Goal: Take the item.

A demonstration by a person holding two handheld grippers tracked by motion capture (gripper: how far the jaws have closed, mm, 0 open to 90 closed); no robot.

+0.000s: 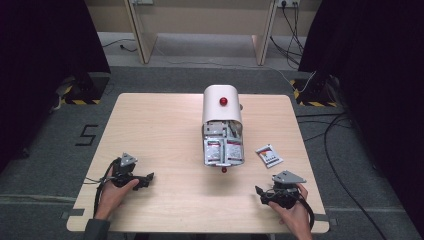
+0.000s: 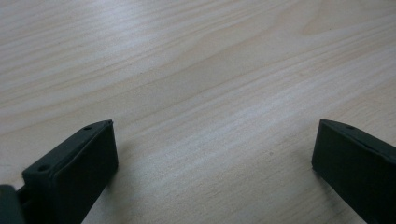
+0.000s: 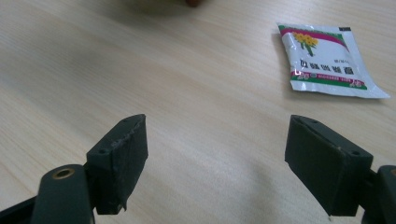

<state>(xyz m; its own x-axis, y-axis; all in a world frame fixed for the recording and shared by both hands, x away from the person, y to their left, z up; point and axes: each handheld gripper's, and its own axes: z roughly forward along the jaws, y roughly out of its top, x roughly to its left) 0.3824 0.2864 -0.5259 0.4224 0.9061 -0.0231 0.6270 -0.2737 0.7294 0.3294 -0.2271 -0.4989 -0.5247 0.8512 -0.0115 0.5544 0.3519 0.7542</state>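
Ahead of your right tool (image 3: 215,158), jaws spread: one sachet (image 3: 327,60) on the tabletop (image 3: 187,84). Left tool (image 2: 215,163) spread too, holding nothing.

White box (image 1: 221,107) with red knob, drawer (image 1: 223,150) pulled out, being filled with sachets; one sachet (image 1: 269,155) lying flat beside it.

Desk (image 1: 165,130): pale wood grain. Box (image 1: 221,102): white, red knob. Sachet (image 3: 327,60) near right edge: white, green-and-magenta bands, yellow flowers. Grippers' jaws: black.
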